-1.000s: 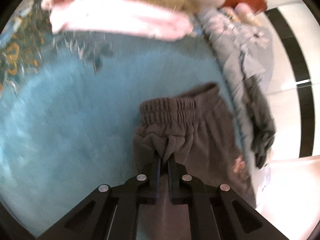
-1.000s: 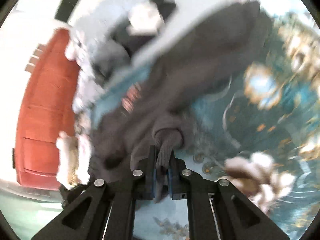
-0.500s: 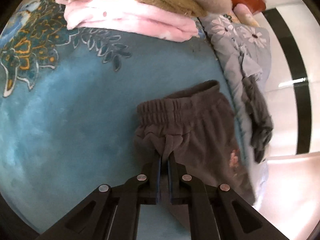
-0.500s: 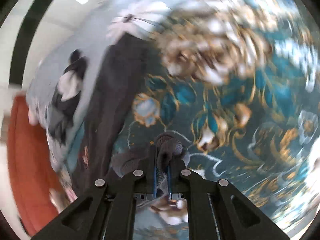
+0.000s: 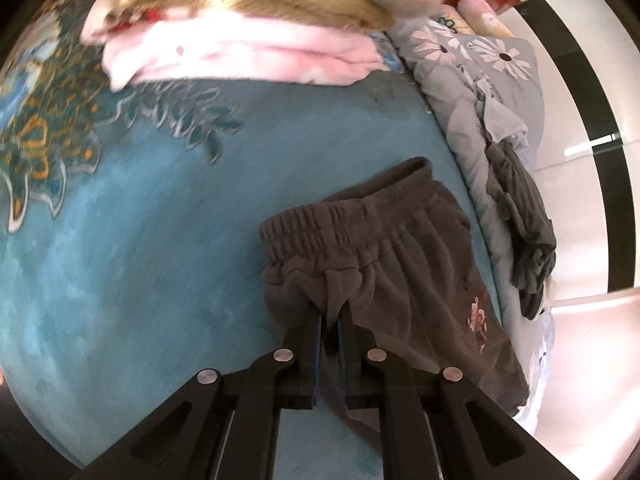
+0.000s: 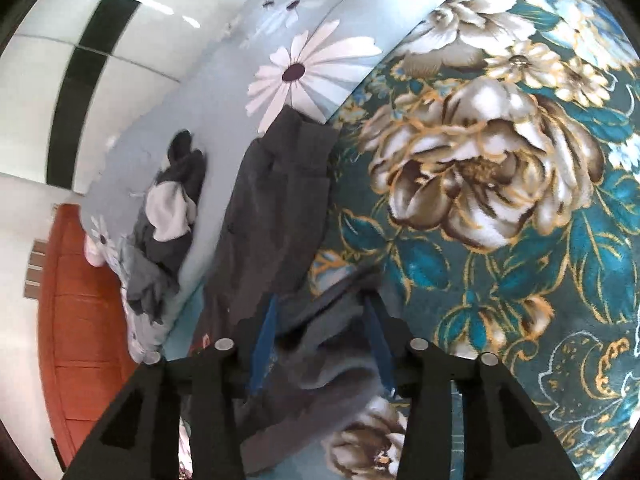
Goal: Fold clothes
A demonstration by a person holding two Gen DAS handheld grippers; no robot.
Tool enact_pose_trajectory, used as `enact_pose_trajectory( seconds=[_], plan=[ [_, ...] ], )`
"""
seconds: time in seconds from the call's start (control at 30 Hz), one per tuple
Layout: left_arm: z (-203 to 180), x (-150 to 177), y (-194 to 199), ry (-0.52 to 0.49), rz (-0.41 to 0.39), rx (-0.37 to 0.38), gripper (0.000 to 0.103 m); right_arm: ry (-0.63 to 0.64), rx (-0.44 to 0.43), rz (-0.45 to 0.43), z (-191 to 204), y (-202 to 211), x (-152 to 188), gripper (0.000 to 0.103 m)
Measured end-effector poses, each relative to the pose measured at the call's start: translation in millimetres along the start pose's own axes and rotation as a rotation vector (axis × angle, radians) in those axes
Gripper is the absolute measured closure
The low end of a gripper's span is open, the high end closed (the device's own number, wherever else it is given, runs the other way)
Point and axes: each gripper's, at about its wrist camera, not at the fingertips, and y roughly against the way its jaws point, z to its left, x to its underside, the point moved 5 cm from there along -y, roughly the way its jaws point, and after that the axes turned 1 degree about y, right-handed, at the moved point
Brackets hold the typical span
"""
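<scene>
1. Shorts (image 5: pixel 404 280), dark brown with an elastic waistband, lay on the blue blanket (image 5: pixel 140 260) near its right edge, just beside the grey floral quilt (image 5: pixel 472 92); a pink stack (image 5: pixel 240 56) sat far off.
2. Left gripper (image 5: pixel 330 320) was pressed together, pinching a tuck of fabric just below the waistband; right gripper (image 6: pixel 320 320) stood spread, cloth lying loose between its fingers.
3. Fabric looked soft, light and limp; it would likely sag and bunch; the thicker waistband and hems seemed the surest holds.

No legible text, label, brand or number anywhere.
</scene>
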Motion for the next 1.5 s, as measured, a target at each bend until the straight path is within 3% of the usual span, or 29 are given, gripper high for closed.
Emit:
enact_pose_trajectory(
  seconds=[0.37,0.6,0.67,0.73,0.97,1.1,1.27,1.37,1.5],
  plan=[
    [9,9,-9,0.021,0.033,-0.007,0.091,-0.165,0.041,0.05,-89,-18,62,0.056],
    [15,10,-15,0.091,0.051,0.021,0.089,-0.215,-0.016,0.024,-72,-41,58,0.06],
    [14,10,-14,0.089,0.043,0.014,0.09,-0.233,-0.014,0.023,-66,-44,58,0.091],
    [9,9,-9,0.082,0.02,0.003,0.097,-0.219,-0.01,0.01,-55,-39,55,0.095],
    [-6,3,50,0.078,-0.122,0.032,0.099,-0.066,-0.07,-0.078,1,24,46,0.097],
    [30,8,102,0.053,-0.19,-0.006,0.099,-0.015,-0.086,-0.049,13,51,72,0.097],
    [81,28,112,0.144,-0.111,-0.052,0.099,-0.078,-0.049,0.002,-13,52,107,0.097],
    [73,39,110,0.128,-0.086,-0.076,0.099,-0.114,-0.034,-0.012,-20,51,101,0.097],
    [44,31,111,0.151,-0.053,-0.012,0.098,-0.127,-0.032,-0.039,-7,49,75,0.097]
  ],
)
